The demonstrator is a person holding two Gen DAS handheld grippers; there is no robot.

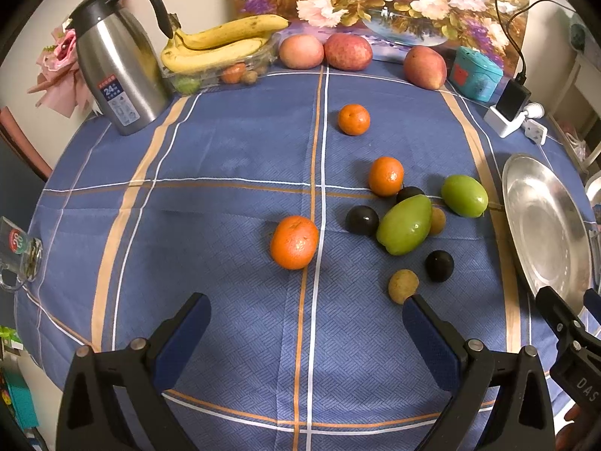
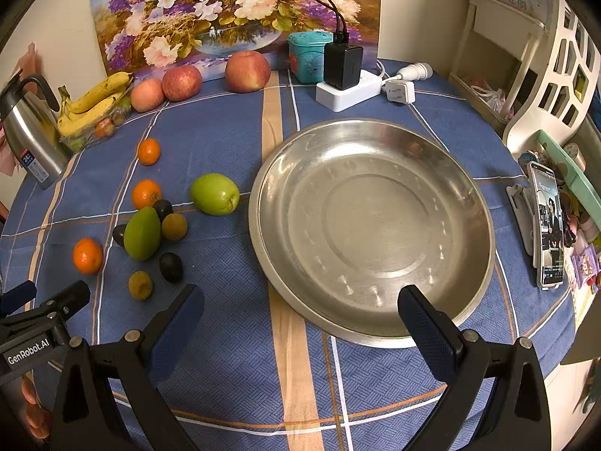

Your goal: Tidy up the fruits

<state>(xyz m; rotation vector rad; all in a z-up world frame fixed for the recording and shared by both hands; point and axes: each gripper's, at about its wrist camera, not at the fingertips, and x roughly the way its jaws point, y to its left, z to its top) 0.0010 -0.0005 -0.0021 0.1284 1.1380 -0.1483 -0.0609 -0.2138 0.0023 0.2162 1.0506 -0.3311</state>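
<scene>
Loose fruit lies on the blue checked cloth of the worktop [image 1: 233,195], left of the steel dish [image 2: 372,225], which holds nothing yet. The nearest mandarin [image 1: 294,242] sits apart from the rest, straight ahead of the left tongs [image 1: 306,317]. Two more mandarins [image 1: 385,176] lie farther back. A tight cluster sits between them and the dish: a long green fruit [image 1: 405,224] touching a dark plum [image 1: 361,220], another dark plum and a small brown fruit mostly hidden behind it. A rounder green fruit [image 1: 464,195] stands just beside the dish rim. A third dark plum [image 1: 439,265] and a brown longan-like fruit [image 1: 403,285] lie nearest the left tongs' right finger.

Left tongs: spread wide, empty, low over the cloth. Right tongs [image 2: 300,317]: spread wide, empty, over the near rim of the dish.

Judgement: first pick not yet made; task at its start. The isolated mandarin looks the cleanest first grasp, with clear cloth on both sides, so the fingers can straddle it without nudging neighbours. Close across its widest part, gently; the skin is soft and the fruit will roll if struck off-centre. Leave the cluster until the outliers are cleared, since the green fruit leans on the plums and may scatter them. Small round pieces want a low, centred pinch. Set fruit down in the dish, not dropped; bare steel will let it roll.

Bananas [image 1: 221,43], apples [image 1: 301,51] and a steel jug [image 1: 112,64] stand at the far edge, well apart.
</scene>
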